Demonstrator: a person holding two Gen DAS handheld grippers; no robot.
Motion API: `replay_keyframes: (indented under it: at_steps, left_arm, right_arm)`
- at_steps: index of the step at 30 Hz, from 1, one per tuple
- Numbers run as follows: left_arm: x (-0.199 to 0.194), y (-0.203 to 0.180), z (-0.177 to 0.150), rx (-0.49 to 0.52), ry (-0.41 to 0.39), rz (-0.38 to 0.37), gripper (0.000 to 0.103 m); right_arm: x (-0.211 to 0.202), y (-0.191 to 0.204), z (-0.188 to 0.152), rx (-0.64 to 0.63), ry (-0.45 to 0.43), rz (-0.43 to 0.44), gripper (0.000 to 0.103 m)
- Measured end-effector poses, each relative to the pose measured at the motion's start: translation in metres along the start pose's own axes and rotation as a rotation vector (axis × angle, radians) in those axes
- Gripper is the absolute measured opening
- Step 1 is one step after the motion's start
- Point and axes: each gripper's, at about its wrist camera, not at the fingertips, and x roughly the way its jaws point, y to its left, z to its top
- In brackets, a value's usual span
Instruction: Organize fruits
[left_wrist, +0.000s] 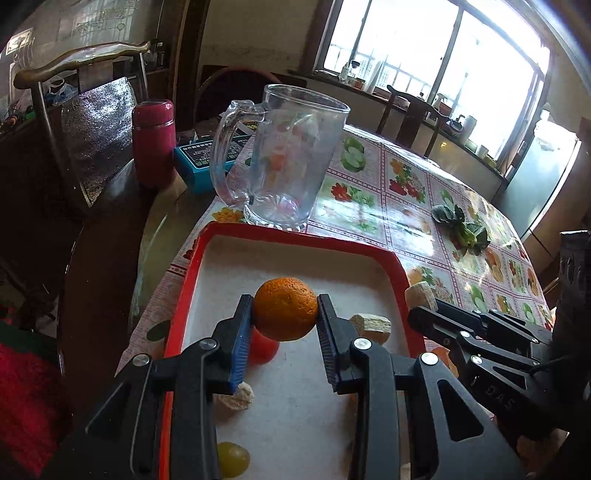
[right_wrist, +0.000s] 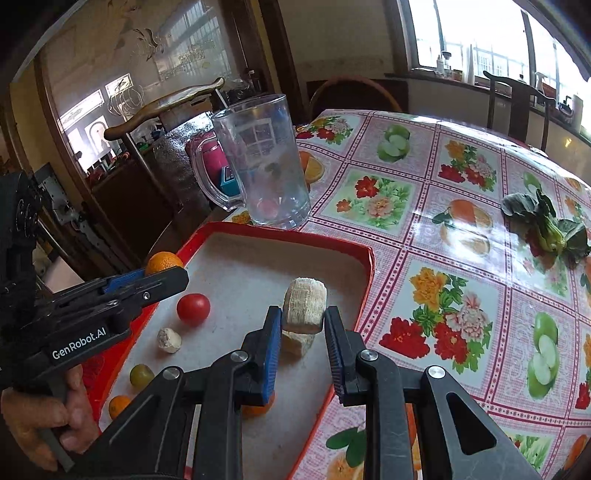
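My left gripper (left_wrist: 285, 312) is shut on an orange mandarin (left_wrist: 285, 308) and holds it above the red tray (left_wrist: 295, 242). My right gripper (right_wrist: 303, 315) is shut on a pale banana chunk (right_wrist: 304, 302) over the tray's right side (right_wrist: 364, 291); it also shows in the left wrist view (left_wrist: 421, 295). In the tray lie a red tomato (right_wrist: 193, 308), a green grape (right_wrist: 141, 374), a small pale chunk (right_wrist: 169, 340), another banana piece (right_wrist: 297, 343) and small oranges (right_wrist: 119, 406). The mandarin shows at the left gripper's tip in the right wrist view (right_wrist: 164, 262).
A clear glass pitcher (left_wrist: 284, 158) stands just beyond the tray on the fruit-patterned tablecloth (right_wrist: 424, 240). A red flask (left_wrist: 153, 142) and a blue box (left_wrist: 199, 162) are left of it. Leafy greens (right_wrist: 546, 225) lie to the right. Chairs surround the table.
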Motion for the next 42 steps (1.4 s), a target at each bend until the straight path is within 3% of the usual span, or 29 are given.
replay_keyframes:
  at_steps: [14, 23, 27, 32, 42]
  left_arm:
    - [0.054, 0.019, 0.028, 0.001, 0.093, 0.078, 0.031]
    - [0.077, 0.019, 0.024, 0.001, 0.175, 0.087, 0.031]
    - [0.079, 0.018, 0.024, 0.009, 0.186, 0.103, 0.035]
    - [0.064, 0.018, 0.02, -0.002, 0.165, 0.1, 0.037]
    - [-0.016, 0.003, 0.0, 0.007, 0.016, 0.019, 0.058]
  right_arm:
    - [0.062, -0.002, 0.026, -0.028, 0.099, -0.029, 0.024]
    - [0.073, -0.004, 0.023, -0.044, 0.115, -0.031, 0.025]
    - [0.064, -0.004, 0.021, -0.052, 0.093, -0.03, 0.033]
    - [0.038, -0.006, 0.016, -0.041, 0.064, 0.002, 0.034]
    - [-0.027, 0.0, -0.017, -0.057, 0.009, 0.068, 0.039]
